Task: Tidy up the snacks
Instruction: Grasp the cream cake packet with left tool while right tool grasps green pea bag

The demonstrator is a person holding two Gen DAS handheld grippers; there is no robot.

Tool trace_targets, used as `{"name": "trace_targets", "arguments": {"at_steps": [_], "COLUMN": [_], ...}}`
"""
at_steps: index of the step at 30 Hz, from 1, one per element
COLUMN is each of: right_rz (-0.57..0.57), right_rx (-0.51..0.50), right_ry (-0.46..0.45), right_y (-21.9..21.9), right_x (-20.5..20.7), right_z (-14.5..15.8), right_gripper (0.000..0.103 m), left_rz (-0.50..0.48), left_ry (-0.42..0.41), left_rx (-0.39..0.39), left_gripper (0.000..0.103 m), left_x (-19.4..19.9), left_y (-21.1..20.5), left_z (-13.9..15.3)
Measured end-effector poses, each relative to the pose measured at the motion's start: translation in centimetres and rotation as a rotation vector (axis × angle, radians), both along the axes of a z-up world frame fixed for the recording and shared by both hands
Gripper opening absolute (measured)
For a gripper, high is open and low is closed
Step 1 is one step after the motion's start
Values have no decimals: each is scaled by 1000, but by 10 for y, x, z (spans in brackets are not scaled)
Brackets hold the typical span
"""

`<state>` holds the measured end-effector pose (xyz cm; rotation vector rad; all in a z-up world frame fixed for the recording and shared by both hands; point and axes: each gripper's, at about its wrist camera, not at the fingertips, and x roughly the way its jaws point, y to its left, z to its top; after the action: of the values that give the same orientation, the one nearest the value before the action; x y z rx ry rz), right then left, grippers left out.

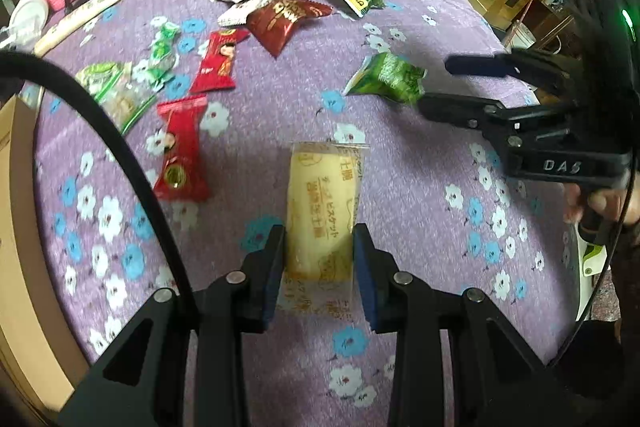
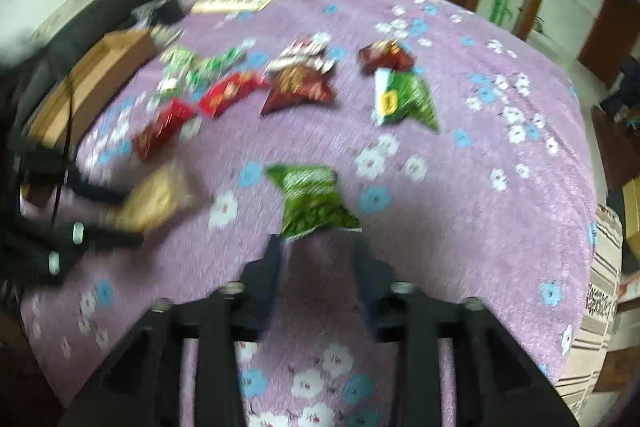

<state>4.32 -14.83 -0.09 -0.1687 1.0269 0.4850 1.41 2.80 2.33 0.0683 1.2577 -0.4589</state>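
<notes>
Taking the pale yellow biscuit packet in clear wrapping (image 1: 322, 211) as our landmark, we see a flat brown cardboard box (image 1: 16, 227) far to its left at the edge of the purple flower-printed tabletop (image 1: 420, 219). Just left of the packet lie two red wrapped snacks (image 1: 182, 151); beyond it, further red-brown and green pouches are scattered. Our left gripper (image 1: 320, 247) is clamped on the packet, pads pressing both long sides. To its right, a crinkled green snack pouch (image 1: 386, 77) rests at the tip of our right gripper (image 1: 436, 85), whose jaws stand parted, not pressing it.
</notes>
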Motion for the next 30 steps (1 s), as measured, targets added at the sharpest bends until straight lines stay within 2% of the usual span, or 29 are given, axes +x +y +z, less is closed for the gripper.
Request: {"name": "trace_targets", "arguments": {"at_steps": [1, 5, 6, 7, 8, 11, 16, 23, 30], "right_rz": [7, 26, 22, 13, 18, 33, 8, -12, -39], "right_rx": [18, -53, -58, -79, -92, -128, -142, -121, -74], "right_ry": [18, -3, 8, 17, 41, 48, 31, 52, 53], "right_y": [6, 32, 35, 38, 39, 42, 39, 28, 18], "right_x": [6, 18, 23, 28, 31, 32, 25, 6, -17], "right_z": [-1, -9, -12, -17, -22, -26, -23, -23, -10], "right_gripper": [76, 75, 71, 54, 45, 38, 32, 32, 32], "left_rz": [5, 19, 26, 32, 42, 60, 86, 106, 137], "left_ry": [1, -5, -6, -5, -4, -5, -1, -42, -123], "left_rx": [-5, -20, -23, -29, -28, -21, 8, 49, 25], "left_gripper": [35, 35, 35, 35, 35, 35, 35, 35, 35], "left_x": [-2, -7, -7, -7, -7, -4, 11, 11, -6], "left_y": [0, -1, -1, 0, 0, -1, -14, -27, -26], "left_z": [2, 7, 8, 8, 7, 3, -11, -11, 8]}}
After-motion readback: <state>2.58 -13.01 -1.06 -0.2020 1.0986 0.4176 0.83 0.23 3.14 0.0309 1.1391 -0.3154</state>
